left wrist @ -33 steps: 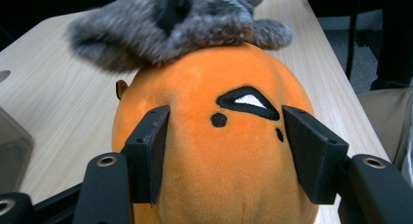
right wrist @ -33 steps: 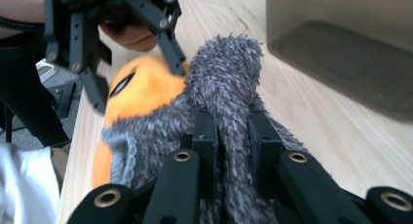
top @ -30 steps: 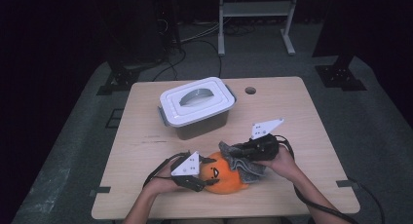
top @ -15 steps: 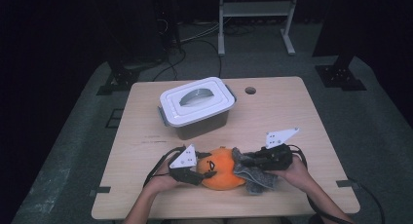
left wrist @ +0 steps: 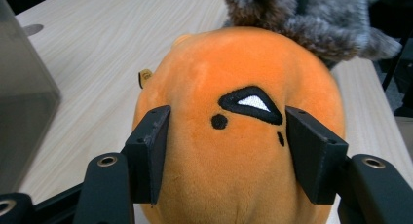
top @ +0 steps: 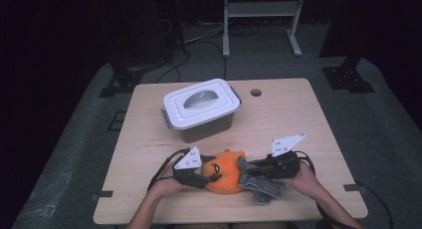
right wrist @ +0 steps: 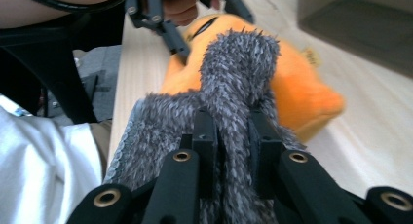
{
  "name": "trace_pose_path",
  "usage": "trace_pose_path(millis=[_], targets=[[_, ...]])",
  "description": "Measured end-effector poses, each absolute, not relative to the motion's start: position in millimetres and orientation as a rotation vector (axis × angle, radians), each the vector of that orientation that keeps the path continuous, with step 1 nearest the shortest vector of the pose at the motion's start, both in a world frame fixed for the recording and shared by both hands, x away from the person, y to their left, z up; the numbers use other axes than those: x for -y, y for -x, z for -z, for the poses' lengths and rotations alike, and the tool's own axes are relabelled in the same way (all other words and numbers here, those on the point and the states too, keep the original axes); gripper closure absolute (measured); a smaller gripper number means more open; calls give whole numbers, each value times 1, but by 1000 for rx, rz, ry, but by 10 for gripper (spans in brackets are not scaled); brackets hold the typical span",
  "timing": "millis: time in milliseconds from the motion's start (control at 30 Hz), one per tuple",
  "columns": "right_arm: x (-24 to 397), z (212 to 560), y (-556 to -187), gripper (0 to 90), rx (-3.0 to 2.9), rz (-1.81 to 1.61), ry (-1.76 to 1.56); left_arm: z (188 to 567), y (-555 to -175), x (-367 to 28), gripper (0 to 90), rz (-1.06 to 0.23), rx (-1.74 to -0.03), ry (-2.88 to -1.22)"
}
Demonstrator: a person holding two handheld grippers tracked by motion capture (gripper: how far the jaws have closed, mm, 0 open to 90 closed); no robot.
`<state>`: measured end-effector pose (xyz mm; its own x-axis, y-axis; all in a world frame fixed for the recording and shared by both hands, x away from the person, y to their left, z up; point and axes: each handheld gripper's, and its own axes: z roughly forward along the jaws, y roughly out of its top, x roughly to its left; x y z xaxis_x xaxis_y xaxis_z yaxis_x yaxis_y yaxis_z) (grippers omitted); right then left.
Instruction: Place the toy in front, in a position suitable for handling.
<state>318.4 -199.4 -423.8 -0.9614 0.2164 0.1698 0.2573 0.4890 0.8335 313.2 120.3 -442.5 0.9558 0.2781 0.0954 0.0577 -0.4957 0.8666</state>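
Where the room is falling away into darkness, a pale wooden table [top: 308,124] is being lit from above, with a round cable hole [top: 256,92] cut near its far edge. Grey carpet is being seen around the table, and a white metal stand [top: 261,10] and black stand feet are being made out beyond it, with cables trailing over the floor.

One container [top: 201,109] with a white lid and grey handle is being carried by the table toward its far left. One orange plush toy [top: 226,170], with a stitched black-and-white eye, is lying at the near edge of the table, between the two grippers. One grey furry piece [top: 259,181] is lying against the toy's right side, touching it; whether it is sewn to the toy cannot be told.

Two grippers are being counted, one in each of the person's hands. The left gripper [left wrist: 229,151] is being held partly spread around the toy's orange body, its two black pads pressing into the plush on either side of the eye. The right gripper [right wrist: 233,136] is being held nearly pressed together, pinching a fold of the grey fur between its pads, close to where the fur meets the toy.

Two forearms are coming in from the near edge of the table.
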Motion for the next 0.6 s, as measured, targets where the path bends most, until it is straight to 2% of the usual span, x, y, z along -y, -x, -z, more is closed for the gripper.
trace_pose_path(millis=[133,367,467,600], targets=[[202,427,-322,766,2658,1502,435,441,-311,-116,372,-292,-243,-2076],[199,425,-354,764,2675,1556,600,443,-305,-116,403,-270,-94,-2078],[193,430,-370,764,2650,1559,659,444,-306,-118,400,-250,-90,-2069],[196,433,-368,765,2633,1557,685,445,-308,-119,391,-255,-121,-2063]])
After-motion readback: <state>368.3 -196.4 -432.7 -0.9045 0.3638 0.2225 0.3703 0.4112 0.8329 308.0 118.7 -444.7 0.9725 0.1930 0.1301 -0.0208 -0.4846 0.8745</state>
